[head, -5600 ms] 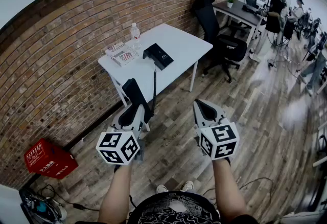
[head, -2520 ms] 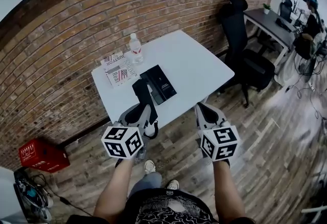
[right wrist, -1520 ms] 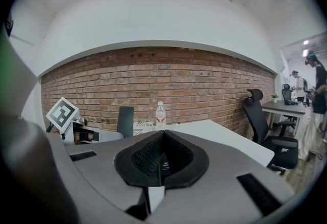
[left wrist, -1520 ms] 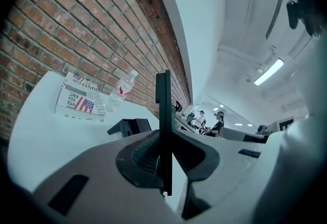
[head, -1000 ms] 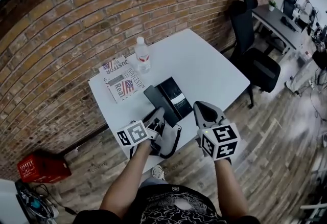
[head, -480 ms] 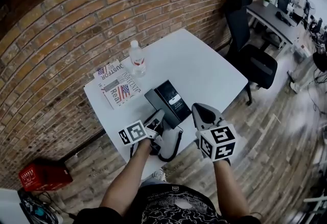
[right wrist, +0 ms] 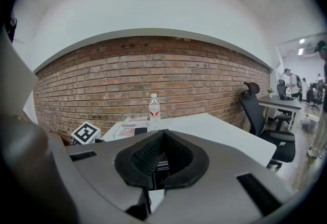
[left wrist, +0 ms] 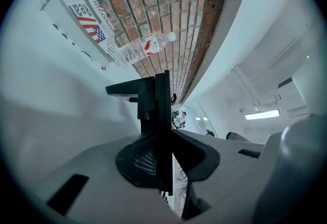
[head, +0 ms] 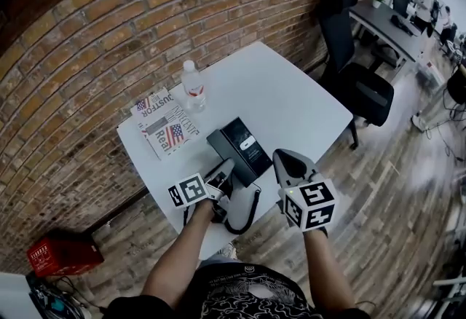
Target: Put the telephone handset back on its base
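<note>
The left tongs [left wrist: 163,133] grip the handset [left wrist: 162,96] just near of the base [head: 240,144] on the desk [head: 291,103] (right tongs [right wrist: 162,142] closed, empty), so seating it remains.

- A white bench [head: 291,99] stands by a brick wall [head: 109,41].
- A water bottle [head: 192,87] stands upright on it.
- A book [head: 162,124] with a flag lies just beside the bottle.
- A black chair [head: 353,77] stands near.
- A red box [head: 62,253] sits on the floor [head: 393,186].
</note>
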`<state>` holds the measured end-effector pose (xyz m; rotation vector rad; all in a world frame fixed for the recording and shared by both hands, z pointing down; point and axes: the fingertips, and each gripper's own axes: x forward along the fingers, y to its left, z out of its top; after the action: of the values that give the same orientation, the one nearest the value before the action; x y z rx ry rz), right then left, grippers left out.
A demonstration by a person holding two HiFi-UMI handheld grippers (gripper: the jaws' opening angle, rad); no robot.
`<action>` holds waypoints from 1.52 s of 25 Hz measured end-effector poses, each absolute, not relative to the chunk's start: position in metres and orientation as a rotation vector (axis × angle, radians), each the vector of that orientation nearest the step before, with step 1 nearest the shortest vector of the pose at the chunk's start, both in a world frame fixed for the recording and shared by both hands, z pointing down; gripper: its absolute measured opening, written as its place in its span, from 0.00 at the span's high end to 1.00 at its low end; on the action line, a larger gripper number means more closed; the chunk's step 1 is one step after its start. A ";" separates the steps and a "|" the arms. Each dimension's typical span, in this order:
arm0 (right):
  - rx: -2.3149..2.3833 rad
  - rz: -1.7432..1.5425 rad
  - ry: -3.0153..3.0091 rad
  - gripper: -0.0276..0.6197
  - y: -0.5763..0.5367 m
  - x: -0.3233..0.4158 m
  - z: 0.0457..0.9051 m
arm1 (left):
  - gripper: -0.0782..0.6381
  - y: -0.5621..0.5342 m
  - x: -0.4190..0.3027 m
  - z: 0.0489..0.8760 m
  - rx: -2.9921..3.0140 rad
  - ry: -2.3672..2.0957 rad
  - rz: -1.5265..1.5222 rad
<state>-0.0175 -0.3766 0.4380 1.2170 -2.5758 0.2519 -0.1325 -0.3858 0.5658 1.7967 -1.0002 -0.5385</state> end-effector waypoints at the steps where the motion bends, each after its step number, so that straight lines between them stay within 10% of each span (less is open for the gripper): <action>1: 1.217 0.253 -2.575 0.95 -0.377 -0.018 0.438 | 0.79 -0.386 -0.132 0.565 1.799 -0.998 -0.535; 38: 1.191 0.257 -2.610 0.95 -0.366 -0.008 0.433 | 0.71 -0.375 -0.148 0.562 1.799 -1.127 -0.455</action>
<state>-0.0077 -0.3665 0.4331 1.1912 -2.6102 0.2574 -0.1476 -0.3749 0.5625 1.7988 -1.1275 -0.4549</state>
